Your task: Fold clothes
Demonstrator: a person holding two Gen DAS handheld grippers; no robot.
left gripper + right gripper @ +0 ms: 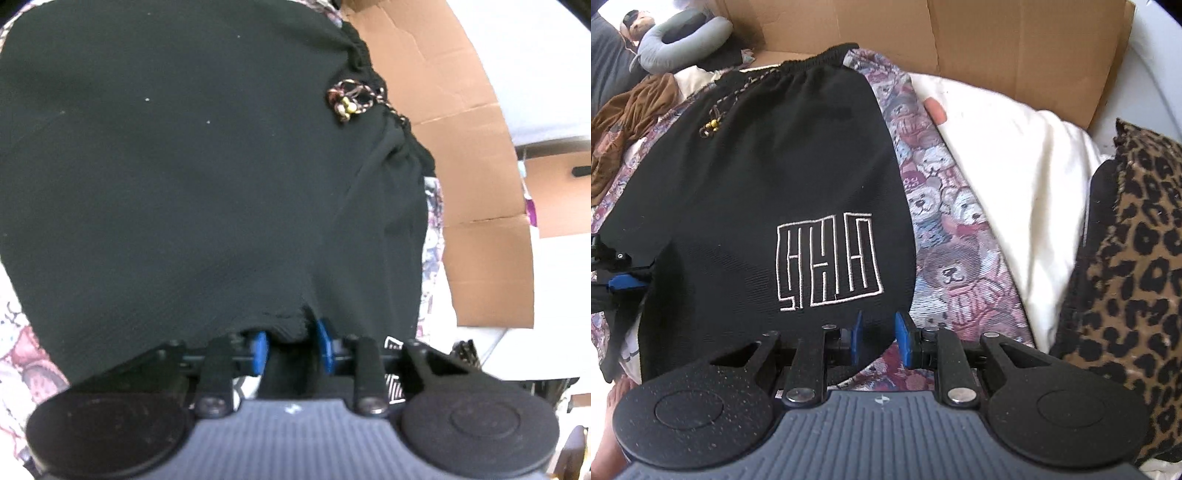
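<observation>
Pinching black rib-knit shorts (768,192) hem — both grippers, L (290,341) & R (877,338) — on teddy-print blanket (945,236).

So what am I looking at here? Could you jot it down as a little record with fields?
garment: black shorts, spread flat
logo: white outline emblem on one leg
waist: drawstring with beads
surface: teddy-bear blanket
left gripper: pinching the hem
right gripper: pinching the hem by the emblem
nearby: white pillow, leopard-print fabric, cardboard
</observation>
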